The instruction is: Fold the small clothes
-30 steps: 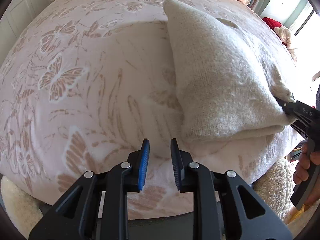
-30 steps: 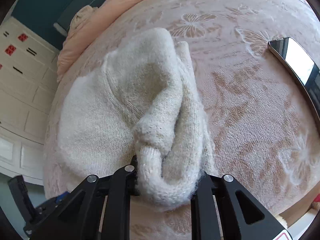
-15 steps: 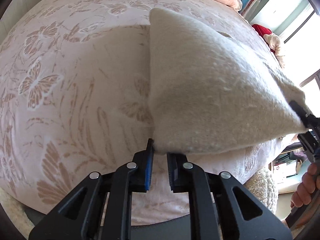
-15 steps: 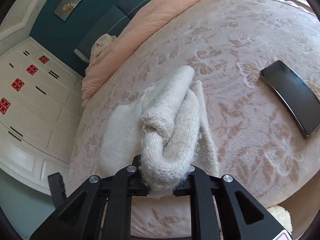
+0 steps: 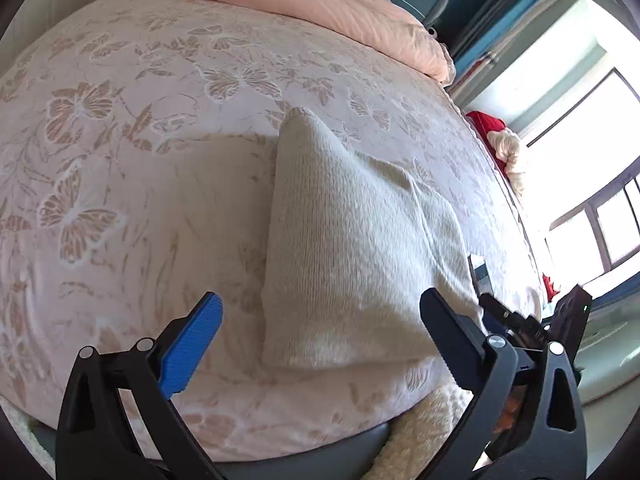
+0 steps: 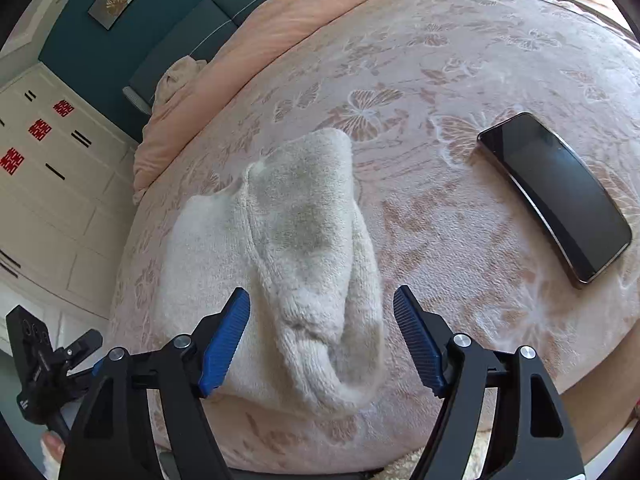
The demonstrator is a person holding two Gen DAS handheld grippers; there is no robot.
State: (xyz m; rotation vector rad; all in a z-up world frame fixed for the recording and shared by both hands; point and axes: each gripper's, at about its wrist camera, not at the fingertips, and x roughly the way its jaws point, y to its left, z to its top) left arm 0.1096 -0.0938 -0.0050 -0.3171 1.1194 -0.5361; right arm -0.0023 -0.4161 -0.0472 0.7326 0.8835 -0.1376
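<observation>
- Left gripper low in its frame, fingers spread wide, nothing between the pads; near edge of the folded cream sweater framed in the gap, no contact visible.
- Right gripper likewise low in frame, fingers well apart, straddling the bunched ribbed end of the sweater without clamping it.
- Sweater lying on the bed near its front edge, centre of both frames, one fold uneven and puffed up along the middle.
- Best handled, by judgement, with shallow pinches at the two near corners, both layers caught together, then lifted evenly so the bulky fold lay flat instead of rolling.
- Phone at right of the right-wrist frame, well apart from the sweater; worth avoiding on any sideways sweep.
- Peach duvet along the upper edge, out of the way.
</observation>
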